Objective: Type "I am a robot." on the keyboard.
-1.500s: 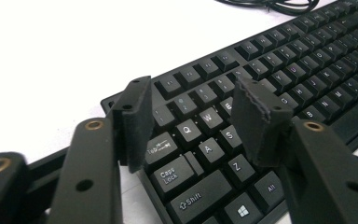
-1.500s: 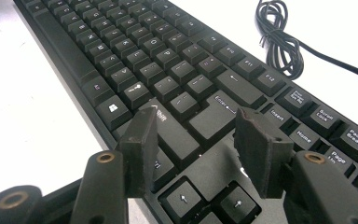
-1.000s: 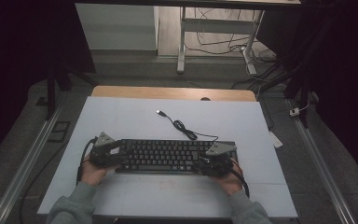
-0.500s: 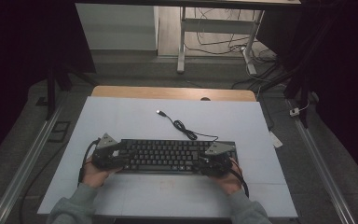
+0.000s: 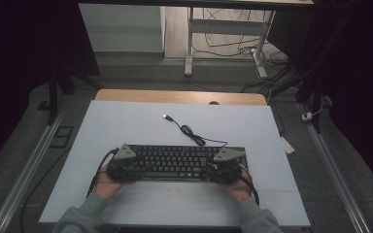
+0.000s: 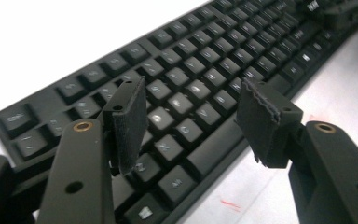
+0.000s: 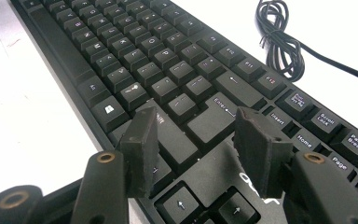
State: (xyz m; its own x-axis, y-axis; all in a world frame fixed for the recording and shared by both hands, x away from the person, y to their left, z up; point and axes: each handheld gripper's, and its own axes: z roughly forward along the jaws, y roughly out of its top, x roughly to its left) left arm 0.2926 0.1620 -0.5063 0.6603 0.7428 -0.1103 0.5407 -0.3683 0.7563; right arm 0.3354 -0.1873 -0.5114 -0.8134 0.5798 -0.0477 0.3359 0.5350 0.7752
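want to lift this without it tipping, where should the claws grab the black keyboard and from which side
Grip the keyboard at its two short ends, one claw per end, coming in from the near long edge. It lies flat, long and thin, so end grips would likely balance it. The left claw and right claw already hover open there. Avoid the coiled cable behind.

High view looks down from afar; both gripper views sit close, sharing the keyboard (image 5: 179, 162).

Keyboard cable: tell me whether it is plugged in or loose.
Loose. The cable lies partly coiled on the table, its plug resting free beyond the keyboard.
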